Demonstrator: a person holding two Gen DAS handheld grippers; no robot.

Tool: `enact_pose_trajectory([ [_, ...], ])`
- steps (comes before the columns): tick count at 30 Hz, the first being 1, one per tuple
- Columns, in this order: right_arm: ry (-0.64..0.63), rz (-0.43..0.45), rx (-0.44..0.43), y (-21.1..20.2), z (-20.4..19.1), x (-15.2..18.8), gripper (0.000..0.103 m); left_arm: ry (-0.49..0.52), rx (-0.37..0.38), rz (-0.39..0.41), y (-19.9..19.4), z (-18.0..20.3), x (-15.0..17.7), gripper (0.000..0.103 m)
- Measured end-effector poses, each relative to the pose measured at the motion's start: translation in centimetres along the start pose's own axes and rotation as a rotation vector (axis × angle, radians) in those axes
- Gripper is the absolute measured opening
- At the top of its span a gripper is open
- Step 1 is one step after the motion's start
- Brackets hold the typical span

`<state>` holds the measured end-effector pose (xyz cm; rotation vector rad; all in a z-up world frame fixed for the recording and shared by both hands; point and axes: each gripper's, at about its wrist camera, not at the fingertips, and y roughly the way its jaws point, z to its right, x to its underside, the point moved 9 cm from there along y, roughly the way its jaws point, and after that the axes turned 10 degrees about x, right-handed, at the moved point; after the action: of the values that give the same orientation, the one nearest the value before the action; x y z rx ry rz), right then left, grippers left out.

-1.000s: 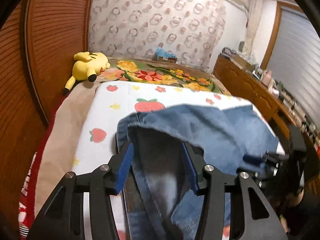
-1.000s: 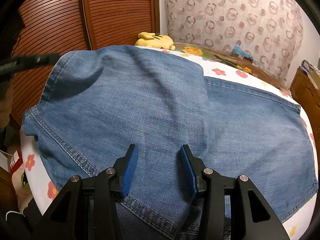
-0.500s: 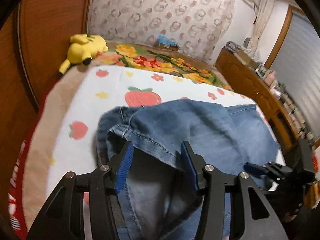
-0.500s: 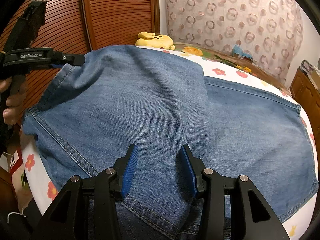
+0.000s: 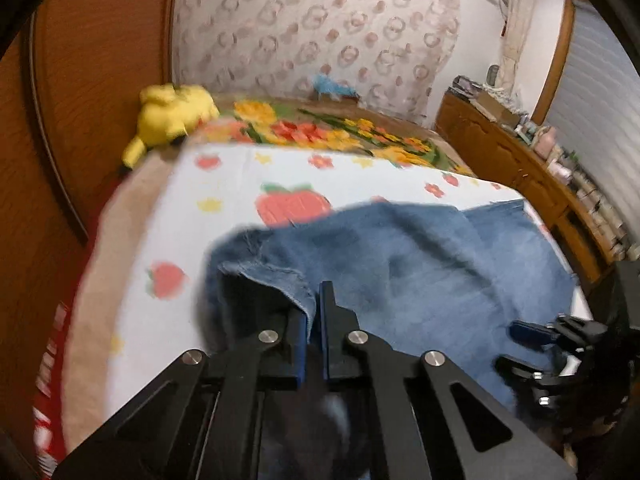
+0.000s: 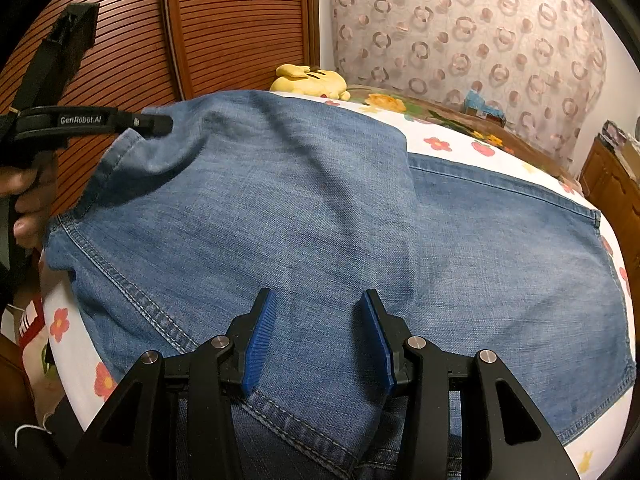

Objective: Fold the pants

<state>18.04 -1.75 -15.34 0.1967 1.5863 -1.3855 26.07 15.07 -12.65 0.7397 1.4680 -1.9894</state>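
Blue denim pants [image 6: 320, 216] lie spread over the bed, one part folded across another. My left gripper [image 5: 314, 312] is shut on a hem edge of the pants [image 5: 280, 276] and holds it slightly raised; in the right wrist view it shows at the far left [image 6: 158, 125], pinching that corner. My right gripper [image 6: 318, 312] is open, its blue pads either side of the denim near the front edge, gripping nothing. It also shows in the left wrist view [image 5: 532, 332] at the right.
The bed has a white fruit-print sheet [image 5: 224, 184] and a floral cover [image 5: 320, 132] behind it. A yellow plush toy [image 6: 310, 80] lies at the head. A wooden slatted wardrobe [image 6: 224, 28] stands left, a wooden dresser [image 5: 512, 160] right.
My left gripper has shut on the hem edge of the pants, which it straddled open before, and lifted it a little. My right gripper has stayed open and still.
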Motion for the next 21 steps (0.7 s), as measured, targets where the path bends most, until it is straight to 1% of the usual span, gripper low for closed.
enact_pose_trajectory([
  [1,0.0,0.0,0.0,0.0,0.0,0.0,0.046,0.01,-0.046,0.015,-0.5,-0.9,-0.5,0.006],
  [2,0.0,0.0,0.0,0.0,0.0,0.0,0.046,0.007,-0.063,0.016,-0.7,-1.4,-0.7,0.006],
  [4,-0.002,0.001,0.002,0.0,0.0,0.0,0.046,0.004,-0.058,0.004,-0.9,-2.4,-0.8,0.006],
  [6,-0.002,0.001,0.004,0.0,0.0,0.0,0.046,0.023,-0.068,-0.013,-1.0,-2.9,-0.6,0.007],
  [7,-0.002,0.001,0.003,0.0,0.0,0.0,0.046,0.028,-0.072,-0.024,-0.9,-3.0,-0.5,0.011],
  [8,-0.002,0.001,0.003,0.0,0.0,0.1,0.046,0.03,-0.081,-0.035,-1.0,-3.1,-0.3,0.012],
  [9,-0.002,0.002,0.003,0.0,0.0,0.0,0.046,0.029,-0.086,-0.037,-1.1,-3.2,-0.2,0.014],
  [11,0.004,0.007,0.001,-0.2,0.1,0.0,0.046,0.034,-0.081,-0.028,-1.7,-2.9,-0.2,0.023],
  [13,0.014,0.021,-0.005,-0.8,0.4,0.1,0.046,0.04,-0.069,-0.005,-2.6,-2.4,-0.1,0.044],
  [14,0.019,0.029,-0.008,-1.2,0.6,0.2,0.046,0.048,-0.056,0.015,-3.3,-1.8,-0.1,0.048],
  [17,0.049,0.053,0.001,-2.8,2.3,0.7,0.046,0.077,-0.015,0.04,-4.4,0.7,0.2,0.053],
  [18,0.062,0.062,0.014,-3.4,3.1,1.0,0.046,0.085,-0.004,0.041,-4.5,1.3,0.3,0.058],
  [20,0.088,0.083,0.043,-4.6,5.1,1.5,0.046,0.114,0.031,0.057,-4.7,3.6,0.6,0.06],
  [21,0.1,0.091,0.06,-5.2,6.1,1.8,0.049,0.126,0.046,0.06,-4.7,4.7,0.8,0.061],
])
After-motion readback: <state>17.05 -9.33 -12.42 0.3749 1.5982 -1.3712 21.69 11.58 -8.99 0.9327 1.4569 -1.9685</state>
